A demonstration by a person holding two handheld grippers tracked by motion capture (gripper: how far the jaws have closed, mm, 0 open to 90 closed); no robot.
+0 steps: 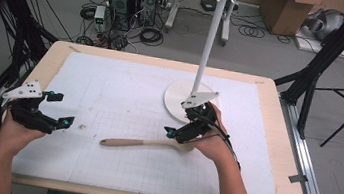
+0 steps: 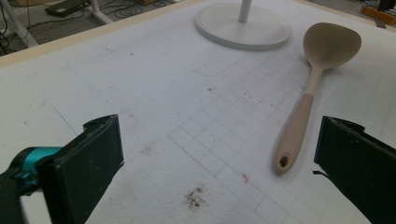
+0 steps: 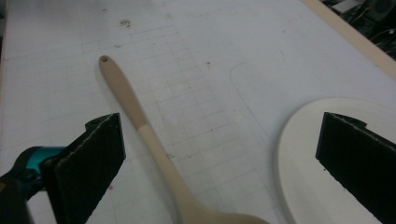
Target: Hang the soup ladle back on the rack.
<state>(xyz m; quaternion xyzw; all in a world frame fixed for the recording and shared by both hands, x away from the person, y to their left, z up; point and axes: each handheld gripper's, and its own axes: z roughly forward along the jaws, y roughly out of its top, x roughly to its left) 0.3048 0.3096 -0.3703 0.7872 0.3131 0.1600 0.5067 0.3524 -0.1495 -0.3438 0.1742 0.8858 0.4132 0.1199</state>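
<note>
A beige spoon lies flat on the white mat, its handle end with a hole pointing left. In the left gripper view the spoon lies ahead to the right, bowl far from me. My left gripper hovers open at the mat's left side, well clear of the handle. My right gripper is open just above the spoon's bowl end, next to the stand's base. In the right gripper view the spoon runs between the wide-apart jaws, untouched. A white hook stand rises from a round base.
The white gridded mat covers a wooden tabletop. The stand's round base sits close to my right gripper. Beyond the table are computer towers, cables, cardboard boxes and black tripod legs.
</note>
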